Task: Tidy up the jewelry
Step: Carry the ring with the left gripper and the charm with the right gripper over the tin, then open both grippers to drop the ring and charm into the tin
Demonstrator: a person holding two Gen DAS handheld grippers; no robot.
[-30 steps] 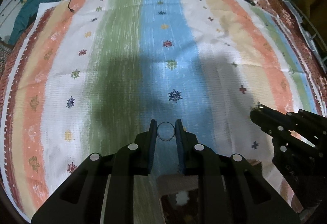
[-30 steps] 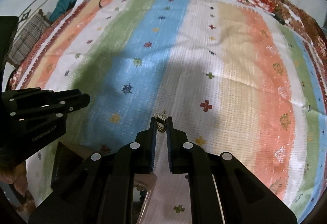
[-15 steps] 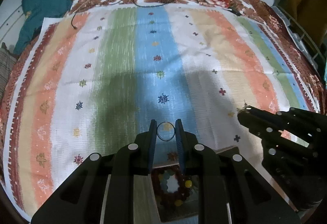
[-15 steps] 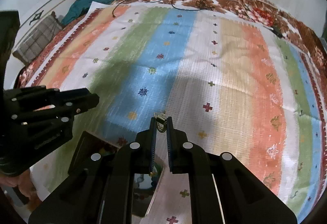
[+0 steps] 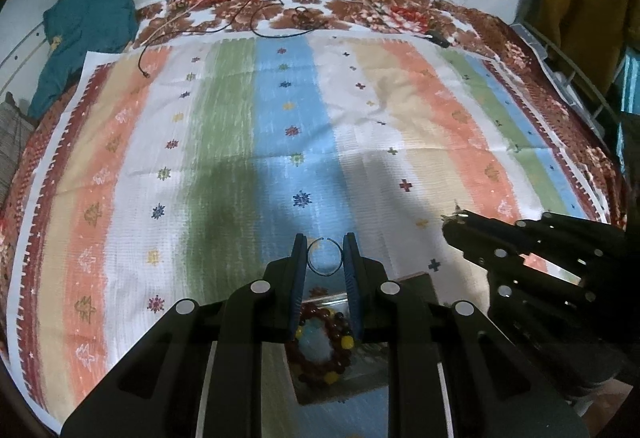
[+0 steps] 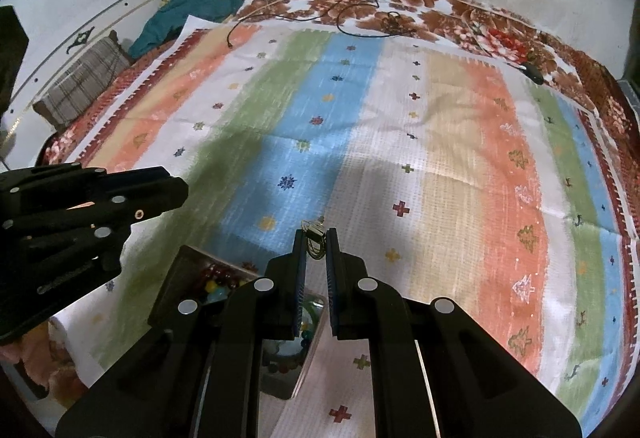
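Observation:
My left gripper [image 5: 325,256] is shut on a thin dark wire ring [image 5: 324,272], held upright between its tips above the striped cloth. My right gripper [image 6: 316,238] is shut on a small gold earring [image 6: 315,243]; it also shows at the right of the left wrist view [image 5: 454,220]. Below both grippers lies an open jewelry box [image 5: 416,280] holding a beaded bracelet [image 5: 320,352] of dark red, yellow and pale blue beads. The box [image 6: 176,278] and beads [image 6: 218,278] also show in the right wrist view, partly hidden by my fingers.
A striped cloth [image 5: 240,126] covers a floral bedspread [image 5: 360,10]. A teal garment [image 5: 86,34] lies at the far left corner, with a plaid pillow [image 6: 80,82] beside it. Thin cables [image 5: 264,10] trail across the far edge. A white wall stands behind.
Both grippers have pulled back and up, each still holding its piece. The jewelry box and beaded bracelet have come into view beneath them.

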